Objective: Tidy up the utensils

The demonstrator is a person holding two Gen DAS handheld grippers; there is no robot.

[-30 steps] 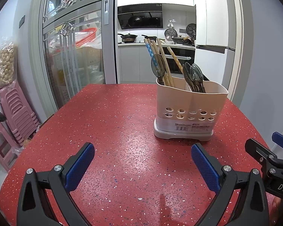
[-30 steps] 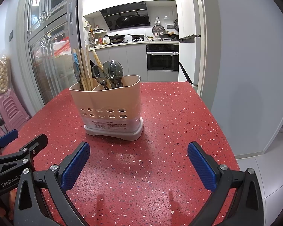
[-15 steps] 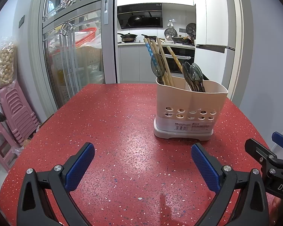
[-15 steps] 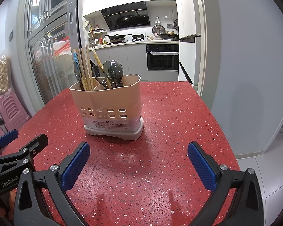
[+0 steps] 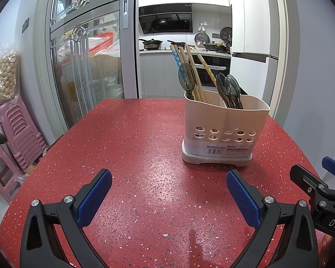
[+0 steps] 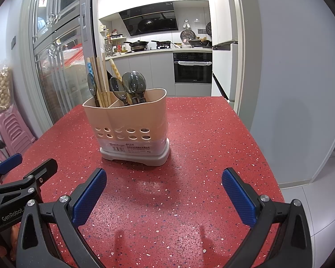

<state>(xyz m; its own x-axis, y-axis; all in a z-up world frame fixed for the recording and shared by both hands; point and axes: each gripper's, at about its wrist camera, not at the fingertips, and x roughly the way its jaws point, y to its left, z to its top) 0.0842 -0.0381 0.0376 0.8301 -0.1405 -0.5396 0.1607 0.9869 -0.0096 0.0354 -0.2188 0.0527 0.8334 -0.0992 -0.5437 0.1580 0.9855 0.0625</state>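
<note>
A beige utensil holder [image 5: 225, 120] [image 6: 127, 120] with two compartments stands upright on the red speckled table [image 5: 122, 156] [image 6: 201, 145]. Wooden chopsticks [image 5: 189, 71] [image 6: 100, 78] and one dark spoon fill its left compartment; dark translucent spoons [image 5: 230, 89] [image 6: 131, 84] stand in the right one. My left gripper [image 5: 168, 185] is open and holds nothing, hovering near the table's front, short of the holder. My right gripper [image 6: 164, 183] is open too, just in front of the holder, with nothing between its blue pads.
Stacked pink stools [image 5: 17, 134] stand on the floor to the left of the table. A glass sliding door [image 5: 82, 67] and a kitchen lie behind. The table's right edge [image 6: 268, 156] drops to a tiled floor beside a grey wall.
</note>
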